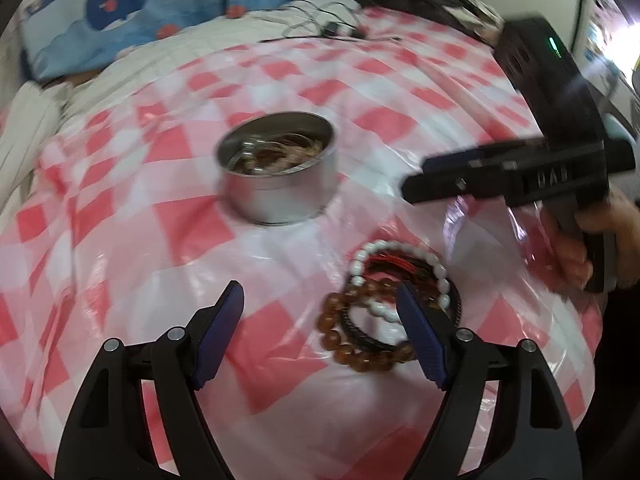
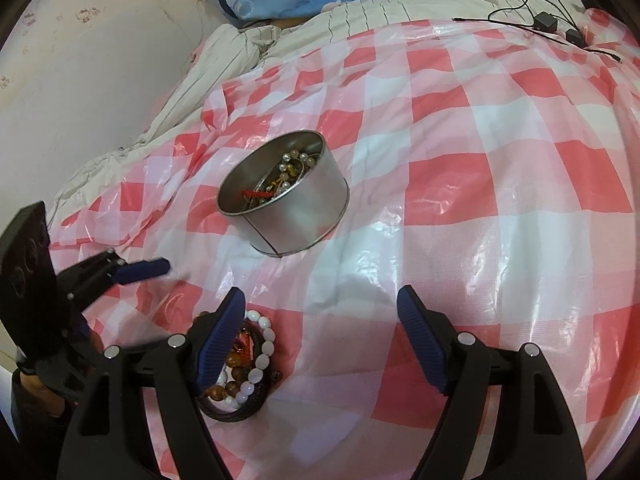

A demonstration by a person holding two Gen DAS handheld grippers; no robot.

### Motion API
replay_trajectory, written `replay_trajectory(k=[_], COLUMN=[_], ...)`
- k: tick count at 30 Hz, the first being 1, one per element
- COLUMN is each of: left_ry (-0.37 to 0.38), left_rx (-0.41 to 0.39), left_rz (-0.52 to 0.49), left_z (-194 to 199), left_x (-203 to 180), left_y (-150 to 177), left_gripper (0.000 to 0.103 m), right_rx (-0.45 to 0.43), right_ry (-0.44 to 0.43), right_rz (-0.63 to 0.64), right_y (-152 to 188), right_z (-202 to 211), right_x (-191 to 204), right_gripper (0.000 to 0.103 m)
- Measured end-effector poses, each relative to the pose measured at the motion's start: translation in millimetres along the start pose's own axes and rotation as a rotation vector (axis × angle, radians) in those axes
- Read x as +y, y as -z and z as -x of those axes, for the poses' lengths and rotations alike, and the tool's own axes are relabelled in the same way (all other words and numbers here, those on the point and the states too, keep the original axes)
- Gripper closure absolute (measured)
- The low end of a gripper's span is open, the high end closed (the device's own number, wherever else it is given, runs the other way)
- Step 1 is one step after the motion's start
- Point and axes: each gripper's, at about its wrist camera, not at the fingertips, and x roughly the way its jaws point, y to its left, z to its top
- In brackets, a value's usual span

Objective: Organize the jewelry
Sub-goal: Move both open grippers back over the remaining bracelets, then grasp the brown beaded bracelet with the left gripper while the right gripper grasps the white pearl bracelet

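Bracelets (image 1: pixel 394 300) lie flat in a pile beside tin (image 1: pixel 276 172).

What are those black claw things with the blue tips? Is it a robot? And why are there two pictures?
It is not a robot. A person holds a grabbing tool in each hand, and each tool carries a camera that looks out along its two blue-tipped fingers. That is why there are two pictures: one from the left gripper, one from the right gripper. Each camera can also see the other tool off to the side. On the red and white checked cloth stands a round metal tin with jewelry already inside. Closer by lies a pile of bead bracelets, white, brown and black. Both tools are open and hold nothing right now.
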Motion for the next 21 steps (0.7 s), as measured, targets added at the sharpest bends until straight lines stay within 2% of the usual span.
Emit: replay_trajectory(k=[3, 9, 10, 13, 14, 16, 21], left_ry=[0.004, 0.051, 0.068, 0.105, 0.099, 0.118, 0.049], left_rx=[0.023, 0.065, 0.08, 0.102, 0.099, 0.069, -0.03], left_rz=[-0.017, 0.023, 0.044, 0.07, 0.082, 0.12, 0.249], left_z=[-9.2, -22.6, -25.2, -23.7, -22.1, -15.2, 1.1], left_x=[-5.2, -4.7, -3.5, -0.1, 3.7, 11.4, 38.7], left_y=[0.4, -0.9, -0.5, -0.3, -0.2, -0.6, -2.0], left_gripper=[0.029, 0.029, 0.035, 0.079, 0.085, 0.093, 0.093], right_rx=[0.004, 0.018, 0.022, 0.045, 0.052, 0.072, 0.122], right_ry=[-0.007, -0.008, -0.009, -0.005, 0.001, 0.02, -0.003], right_rz=[0.005, 0.015, 0.016, 0.044, 0.058, 0.104, 0.195], right_y=[-0.5, -1.1, -1.1, -2.4, -2.3, -0.5, 10.4], right_z=[1.5, 2.8, 2.8, 3.6, 3.6, 3.4, -4.9], right_x=[0.6, 0.4, 0.9, 1.9, 3.3, 7.9, 25.3], right_gripper=[0.028, 0.028, 0.028, 0.028, 0.028, 0.028, 0.028])
